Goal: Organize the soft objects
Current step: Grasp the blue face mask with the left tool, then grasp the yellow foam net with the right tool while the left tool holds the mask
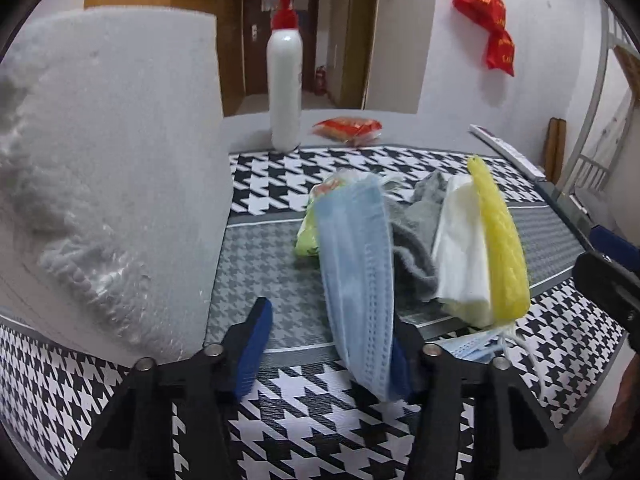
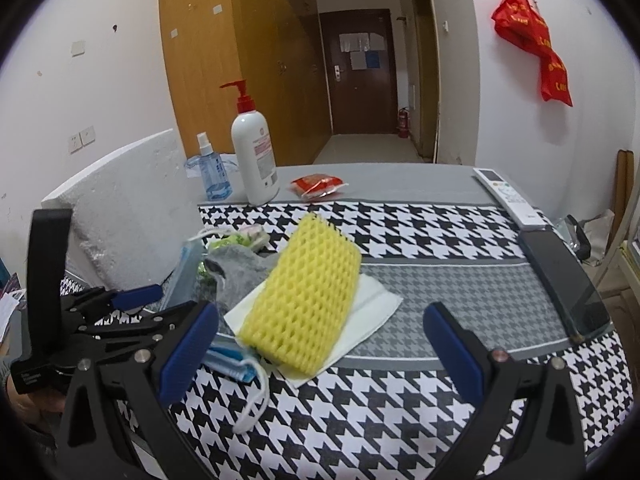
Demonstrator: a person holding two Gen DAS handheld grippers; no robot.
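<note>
A heap of soft things lies on the houndstooth mat (image 2: 400, 420): a yellow foam net (image 2: 304, 300) on a white napkin (image 2: 376, 304), a grey cloth (image 2: 240, 276) and folded blue masks (image 2: 228, 360). One blue face mask (image 1: 356, 264) stands on edge between the fingers of my left gripper (image 1: 332, 316). It leans on the right finger, and a gap shows between it and the left pad (image 1: 256, 344), so the jaws stand open around it. My right gripper (image 2: 320, 320) is open just before the yellow net and touches nothing.
A tall white foam block (image 1: 112, 160) stands close on the left. A pump bottle (image 2: 256, 160), a blue spray bottle (image 2: 212, 172) and a red packet (image 2: 316, 186) stand at the back. A remote (image 2: 508, 196) and a black slab (image 2: 564, 280) lie along the right edge.
</note>
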